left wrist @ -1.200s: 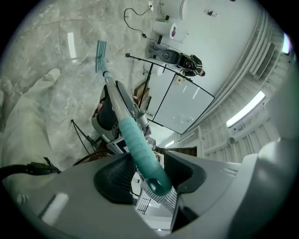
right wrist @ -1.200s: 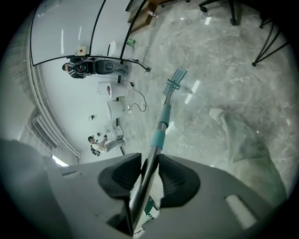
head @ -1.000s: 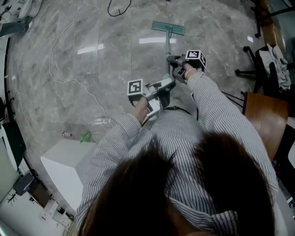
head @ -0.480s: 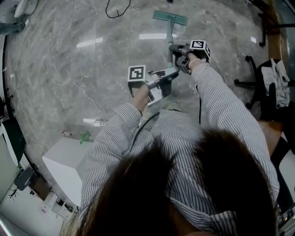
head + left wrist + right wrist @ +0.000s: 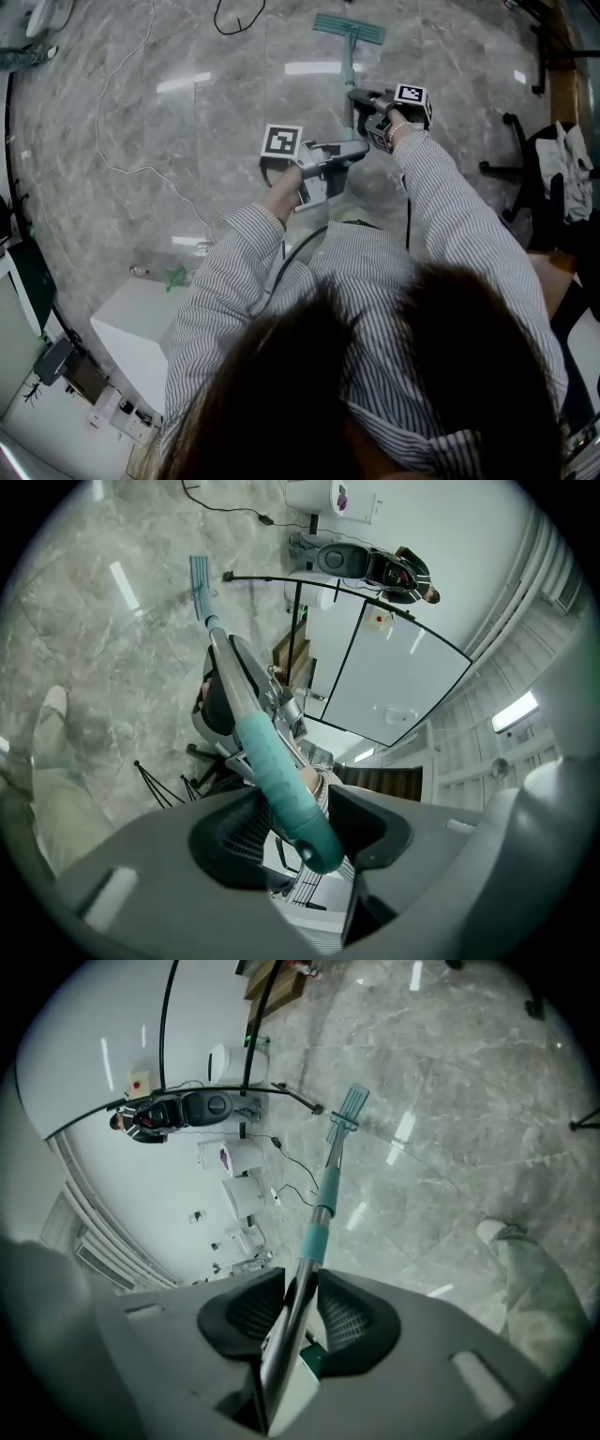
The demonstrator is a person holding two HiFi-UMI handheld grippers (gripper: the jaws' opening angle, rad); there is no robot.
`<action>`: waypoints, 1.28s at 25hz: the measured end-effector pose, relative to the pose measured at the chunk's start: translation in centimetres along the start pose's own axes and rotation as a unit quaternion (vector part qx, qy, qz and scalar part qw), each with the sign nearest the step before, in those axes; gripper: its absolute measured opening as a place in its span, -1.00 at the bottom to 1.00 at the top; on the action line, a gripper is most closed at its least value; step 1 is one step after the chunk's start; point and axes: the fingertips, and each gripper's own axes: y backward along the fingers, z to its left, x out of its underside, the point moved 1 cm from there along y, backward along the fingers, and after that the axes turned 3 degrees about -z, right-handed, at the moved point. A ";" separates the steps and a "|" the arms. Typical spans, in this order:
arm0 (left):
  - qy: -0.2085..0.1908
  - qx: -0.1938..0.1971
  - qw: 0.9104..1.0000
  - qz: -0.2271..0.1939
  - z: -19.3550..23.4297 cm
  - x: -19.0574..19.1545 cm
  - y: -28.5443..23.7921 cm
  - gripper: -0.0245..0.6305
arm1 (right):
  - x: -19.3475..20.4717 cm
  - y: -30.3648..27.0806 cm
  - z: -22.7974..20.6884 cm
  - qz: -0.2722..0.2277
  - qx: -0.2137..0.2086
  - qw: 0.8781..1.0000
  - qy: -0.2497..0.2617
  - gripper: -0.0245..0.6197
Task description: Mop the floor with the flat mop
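Mop head [image 5: 349, 29] lies flat on the grey floor [image 5: 216, 122], upper centre of the head view. Left gripper [image 5: 298, 829] clamps the teal grip [image 5: 272, 761]. Right gripper [image 5: 302, 1299] clamps the metal shaft [image 5: 289, 1333].

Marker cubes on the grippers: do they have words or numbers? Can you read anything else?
No readable words or numbers anywhere.
Left marker cube, right marker cube: black-and-white square patterns only, no letters.
Purple sticker on the white tank: too small to read.
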 end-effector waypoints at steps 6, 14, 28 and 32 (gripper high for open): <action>0.007 -0.006 1.000 -0.018 1.1 0.2 0.8 -0.36 | 0.7 -0.3 -0.4 -0.023 -0.035 0.999 -0.019 -0.58; 0.001 -0.022 0.999 -0.033 2.0 0.0 1.4 -0.40 | 2.5 -0.7 -0.5 0.013 -0.063 0.997 -0.052 -0.53; 0.000 -0.029 0.999 -0.033 4.2 3.6 1.6 -0.50 | 6.4 0.4 -2.7 0.039 -0.047 0.997 -0.041 -0.55; -0.004 -0.038 0.999 -0.020 6.6 6.3 2.6 -0.50 | 8.7 1.4 -4.9 0.036 -0.048 0.997 -0.040 -0.55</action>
